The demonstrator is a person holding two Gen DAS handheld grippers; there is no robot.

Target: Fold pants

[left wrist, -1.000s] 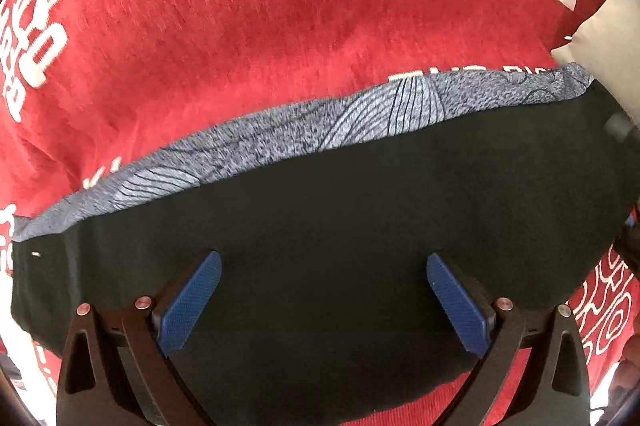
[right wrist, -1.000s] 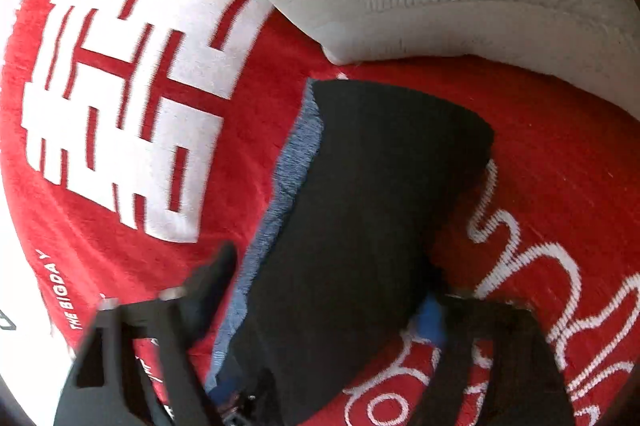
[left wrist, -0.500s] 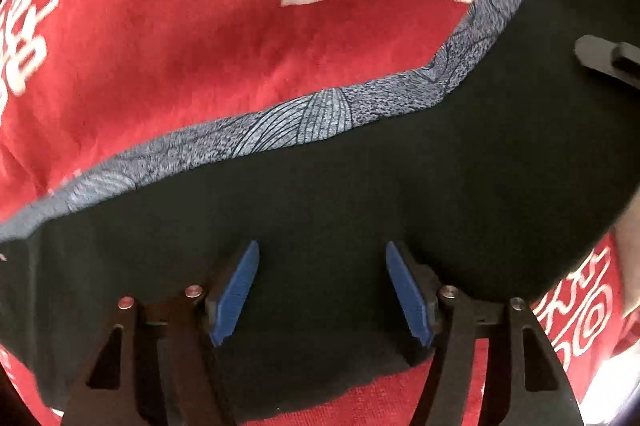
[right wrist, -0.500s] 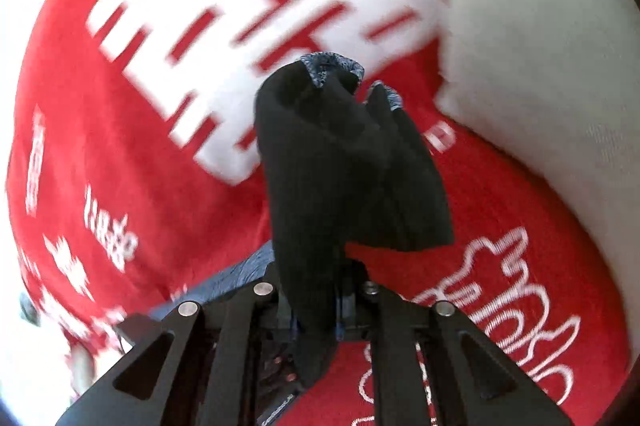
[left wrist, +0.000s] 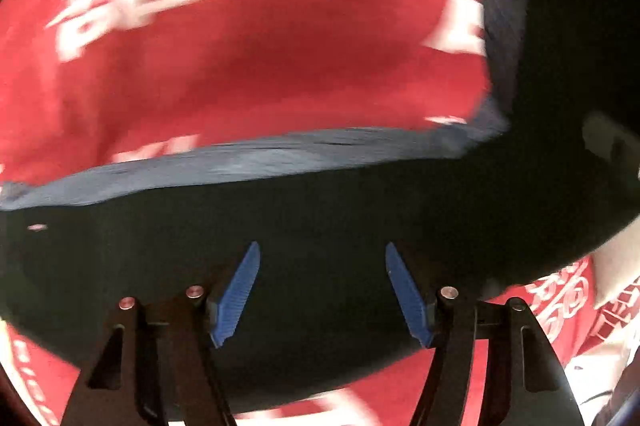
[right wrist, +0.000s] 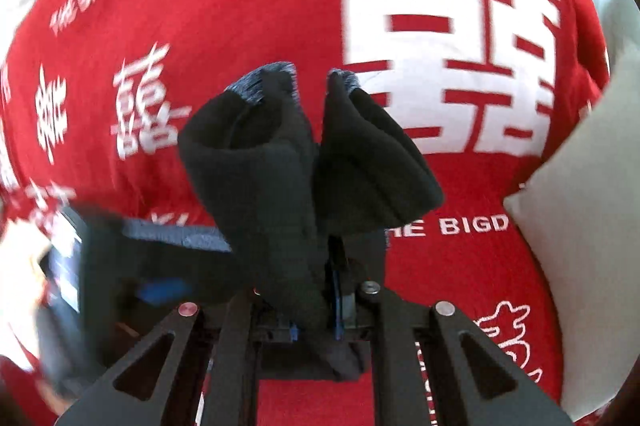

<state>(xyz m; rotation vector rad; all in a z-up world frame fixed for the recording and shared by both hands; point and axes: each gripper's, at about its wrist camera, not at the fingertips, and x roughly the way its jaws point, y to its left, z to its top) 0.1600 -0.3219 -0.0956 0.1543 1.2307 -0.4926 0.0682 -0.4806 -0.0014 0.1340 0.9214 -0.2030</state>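
- The right gripper is clenched on a bunched end of the black pants. The fabric rises ahead of the jaws in two rolled lobes, with a grey patterned band at their tips.
- The left gripper stands part open. Its blue pads straddle flat black cloth of the pants, but neither pad visibly presses on it, so no grasp can be confirmed there.
- The pants lie on a red bedspread with white lettering. One end is lifted in the right gripper; the rest runs flat ahead of and beneath the left gripper, grey band at the far edge.
- Risk: the right grip holds only a narrow bunch. A sharp pull may let layers slip out unevenly.
- Risk: if the left gripper does not pin or grip the cloth, the flat part is likely to drag with the lifted end, so the fold lands skewed.
- A white pillow lies to the right of the right gripper and could catch the swinging cloth.
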